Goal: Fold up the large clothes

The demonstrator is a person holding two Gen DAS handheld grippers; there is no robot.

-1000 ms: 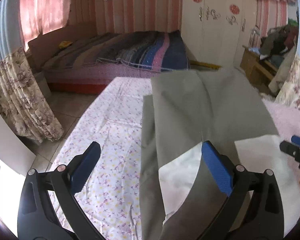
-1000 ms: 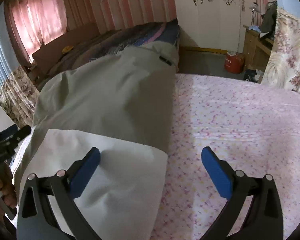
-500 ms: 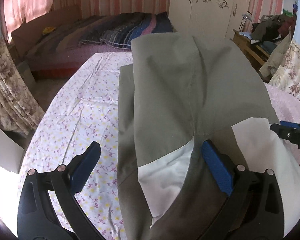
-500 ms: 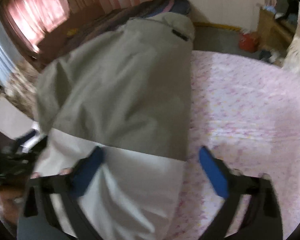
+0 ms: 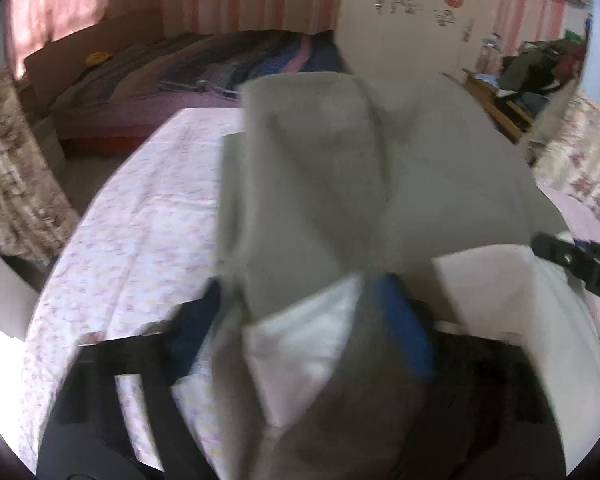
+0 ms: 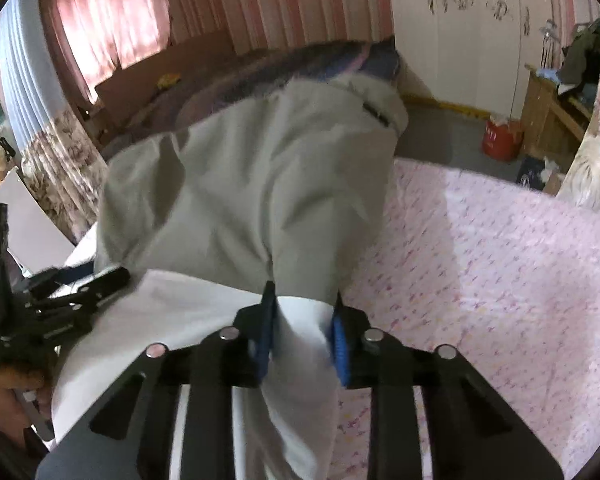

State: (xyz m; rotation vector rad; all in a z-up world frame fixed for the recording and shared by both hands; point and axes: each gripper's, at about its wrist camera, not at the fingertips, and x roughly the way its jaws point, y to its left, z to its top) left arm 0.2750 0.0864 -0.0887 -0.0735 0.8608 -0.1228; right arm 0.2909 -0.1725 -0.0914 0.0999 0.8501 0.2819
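Garment: grey-and-white trousers (image 6: 252,184) lie lengthwise across the floral bed (image 6: 480,264), white end at its near edge.
Left gripper (image 5: 304,320): jaws closing around that end's left side, to lift it.
Right gripper (image 6: 302,332): jaws closing, pinching a bunched fold at the right side.

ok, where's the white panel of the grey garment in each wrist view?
Left wrist: white panel sits lower right, a second strip of it between the closing left gripper jaws.
Right wrist: white panel fills the lower left to centre, bunched between the closing right gripper jaws.
Shared landmark: the white wardrobe with red decals, top right in both.
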